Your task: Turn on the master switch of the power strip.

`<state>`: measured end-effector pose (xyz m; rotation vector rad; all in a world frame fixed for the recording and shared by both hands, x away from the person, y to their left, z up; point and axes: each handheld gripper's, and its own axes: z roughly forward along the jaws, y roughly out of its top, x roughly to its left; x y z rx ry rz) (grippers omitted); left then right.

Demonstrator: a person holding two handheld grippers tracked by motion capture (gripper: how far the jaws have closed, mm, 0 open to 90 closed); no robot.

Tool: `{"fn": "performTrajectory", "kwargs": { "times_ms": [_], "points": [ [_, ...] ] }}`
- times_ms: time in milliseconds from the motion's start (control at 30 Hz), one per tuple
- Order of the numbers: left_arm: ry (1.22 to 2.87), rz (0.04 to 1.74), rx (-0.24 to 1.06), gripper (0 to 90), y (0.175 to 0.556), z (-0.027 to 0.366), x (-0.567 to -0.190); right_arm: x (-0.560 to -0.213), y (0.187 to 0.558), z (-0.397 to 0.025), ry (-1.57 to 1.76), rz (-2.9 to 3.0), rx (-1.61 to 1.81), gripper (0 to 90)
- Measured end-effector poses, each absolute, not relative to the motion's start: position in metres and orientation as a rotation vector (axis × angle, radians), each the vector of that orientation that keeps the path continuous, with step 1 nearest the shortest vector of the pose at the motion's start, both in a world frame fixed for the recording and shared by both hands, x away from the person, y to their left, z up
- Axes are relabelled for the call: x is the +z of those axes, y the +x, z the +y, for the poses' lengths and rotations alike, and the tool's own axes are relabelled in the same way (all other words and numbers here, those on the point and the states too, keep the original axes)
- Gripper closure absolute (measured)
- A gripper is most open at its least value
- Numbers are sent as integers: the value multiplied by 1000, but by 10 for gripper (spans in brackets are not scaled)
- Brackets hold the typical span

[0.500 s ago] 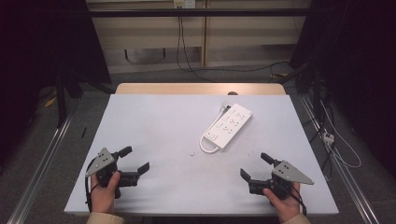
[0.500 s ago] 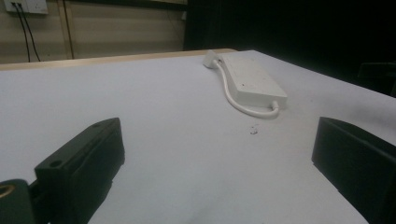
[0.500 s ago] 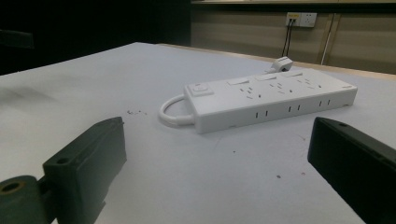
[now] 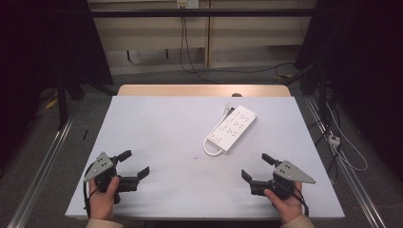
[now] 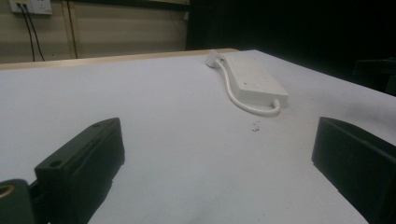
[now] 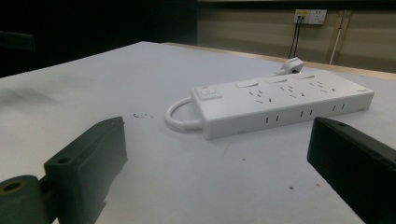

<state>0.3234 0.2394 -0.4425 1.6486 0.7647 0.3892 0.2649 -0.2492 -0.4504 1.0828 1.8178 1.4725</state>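
Strip [image 4: 231,128] beyond right claw [image 4: 257,167].

Power strip [image 4: 232,128] lies on table [image 4: 161,123], right of centre, far side.

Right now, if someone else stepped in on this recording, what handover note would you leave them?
Left hand-held gripper: open, holding nothing, near the table's front left corner.
Right hand-held gripper: open, holding nothing, near the front right corner.
Power strip: lies flat, right of centre towards the far edge, with its white cable looped along one side and its plug at the far end. Neither gripper touches it.
Done: nothing visible.
Left: the power strip has yet to be reached and handled; the right gripper is nearer.
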Motion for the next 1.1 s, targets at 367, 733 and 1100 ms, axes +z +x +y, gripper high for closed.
{"fn": "performTrajectory", "kwargs": {
  "times_ms": [367,733,1100],
  "points": [
    [1645,761,386,21,324,241,-442,-446,280,-245,1086,1831,1469,53],
    [1662,746,396,21,325,240,-441,-447,291,-245,1123,1868,1448,52],
    [1660,741,386,21,326,237,-441,-444,295,-243,1114,1879,1444,53]
  ]
}}
